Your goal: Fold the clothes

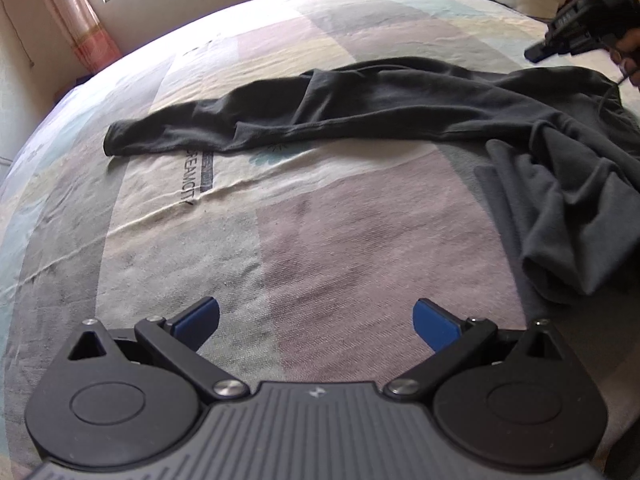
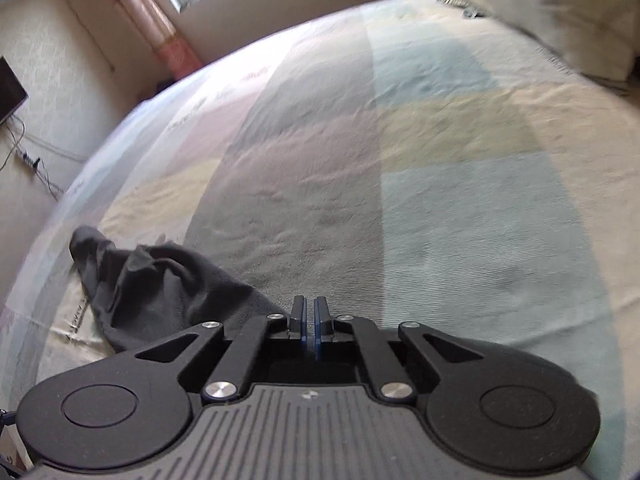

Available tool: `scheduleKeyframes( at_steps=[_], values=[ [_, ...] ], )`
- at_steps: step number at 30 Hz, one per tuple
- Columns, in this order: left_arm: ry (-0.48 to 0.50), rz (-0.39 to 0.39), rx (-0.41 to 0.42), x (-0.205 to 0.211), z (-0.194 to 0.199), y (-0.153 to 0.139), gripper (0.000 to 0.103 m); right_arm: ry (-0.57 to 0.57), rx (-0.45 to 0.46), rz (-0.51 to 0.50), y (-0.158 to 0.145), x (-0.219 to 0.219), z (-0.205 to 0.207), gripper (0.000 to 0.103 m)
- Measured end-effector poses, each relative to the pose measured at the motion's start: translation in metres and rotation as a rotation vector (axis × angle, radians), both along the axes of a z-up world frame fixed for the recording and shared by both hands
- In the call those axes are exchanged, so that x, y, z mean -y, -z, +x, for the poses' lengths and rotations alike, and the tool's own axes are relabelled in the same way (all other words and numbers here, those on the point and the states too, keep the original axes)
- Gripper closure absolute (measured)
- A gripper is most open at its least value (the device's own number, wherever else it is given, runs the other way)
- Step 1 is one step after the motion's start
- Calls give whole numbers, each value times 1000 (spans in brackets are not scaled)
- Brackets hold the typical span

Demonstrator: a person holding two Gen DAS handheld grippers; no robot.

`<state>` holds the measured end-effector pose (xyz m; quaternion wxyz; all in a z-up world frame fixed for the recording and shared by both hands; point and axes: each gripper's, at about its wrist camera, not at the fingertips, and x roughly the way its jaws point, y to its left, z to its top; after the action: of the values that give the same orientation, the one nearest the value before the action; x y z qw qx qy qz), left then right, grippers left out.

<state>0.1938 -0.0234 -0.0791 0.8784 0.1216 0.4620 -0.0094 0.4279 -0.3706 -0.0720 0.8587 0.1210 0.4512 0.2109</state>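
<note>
A dark grey long garment (image 1: 360,108) lies stretched across the bed, one narrow end at the left and a bunched heap (image 1: 568,208) at the right. My left gripper (image 1: 316,318) hovers open over bare bedspread in front of it, blue pads (image 1: 200,316) wide apart and holding nothing. My right gripper (image 1: 538,53), held by a hand (image 1: 628,48), hangs in the air above the garment's far right part. In the right wrist view my right gripper (image 2: 308,312) is shut with no cloth between its pads. A crumpled part of the garment (image 2: 160,292) lies just to its left.
The pastel patchwork bedspread (image 1: 320,220) is slightly wrinkled. A pillow (image 2: 560,8) lies at the head of the bed on the far right. A pink curtain (image 1: 80,12) and a window stand beyond the far edge. A dark screen (image 2: 10,88) and cables are on the left wall.
</note>
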Motion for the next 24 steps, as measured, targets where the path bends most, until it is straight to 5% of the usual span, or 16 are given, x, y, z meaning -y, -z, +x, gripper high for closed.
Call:
scheduleKeyframes(
  at_steps=[8, 12, 21, 23, 24],
  values=[
    [23, -27, -19, 3, 12, 14, 1, -133, 29, -196, 18, -28, -32, 97],
    [32, -34, -15, 4, 11, 14, 1, -175, 131, -273, 0, -36, -26, 85],
    [5, -42, -15, -7, 9, 16, 1, -272, 120, -332, 18, -55, -21, 72],
    [5, -41, -13, -7, 9, 17, 1, -286, 133, -351, 20, -59, -25, 77],
    [6, -41, -13, -7, 9, 17, 1, -294, 140, -361, 21, -61, -27, 90]
  ],
)
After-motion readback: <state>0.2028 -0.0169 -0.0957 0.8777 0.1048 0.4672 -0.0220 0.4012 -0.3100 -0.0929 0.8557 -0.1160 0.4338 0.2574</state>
